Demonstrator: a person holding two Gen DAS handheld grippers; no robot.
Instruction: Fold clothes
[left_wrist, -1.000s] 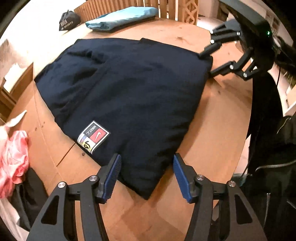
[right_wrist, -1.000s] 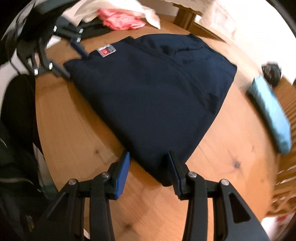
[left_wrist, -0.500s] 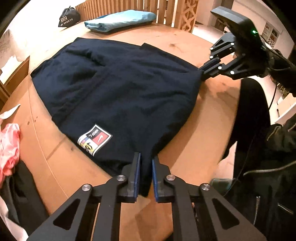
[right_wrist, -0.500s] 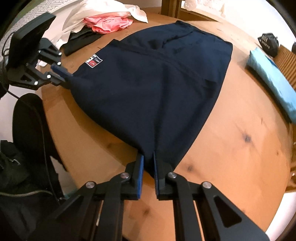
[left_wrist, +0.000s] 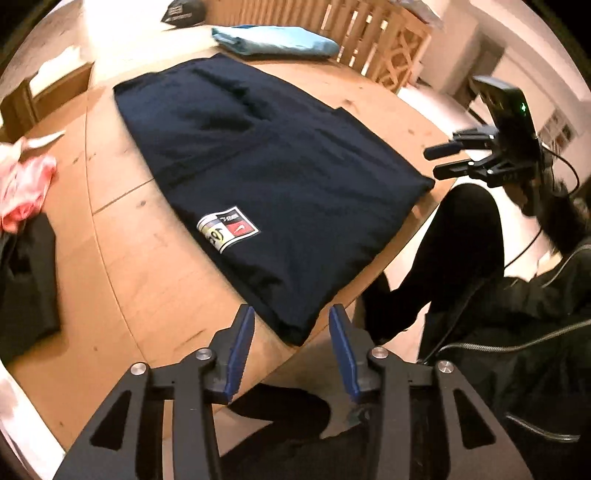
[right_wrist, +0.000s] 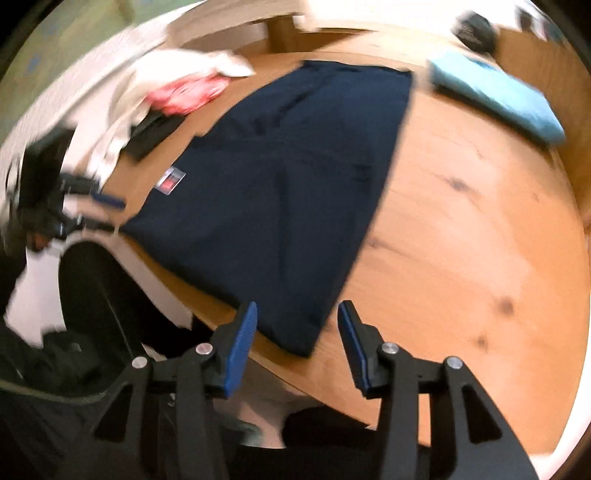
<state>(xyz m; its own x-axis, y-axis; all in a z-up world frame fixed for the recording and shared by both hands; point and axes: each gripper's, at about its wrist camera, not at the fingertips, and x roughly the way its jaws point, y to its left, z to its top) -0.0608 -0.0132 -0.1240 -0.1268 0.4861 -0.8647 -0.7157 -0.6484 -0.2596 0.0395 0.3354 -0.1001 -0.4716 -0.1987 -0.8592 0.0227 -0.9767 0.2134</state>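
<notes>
Left wrist view: my left tongs (left_wrist: 291, 334) spread wide, holding nothing, above shirt corner.
Right tongs (right_wrist: 297, 330): spread, empty, by other corner.
Shirt (left_wrist: 280, 170): navy, flat on worktop (left_wrist: 147, 280).

Right gripper (right_wrist: 297, 332) hangs with jaws spread, empty, just short of the navy garment's (right_wrist: 280, 184) near corner on a wooden table (right_wrist: 461, 229); a folded light-blue cloth (right_wrist: 495, 99) lies far right.
</notes>
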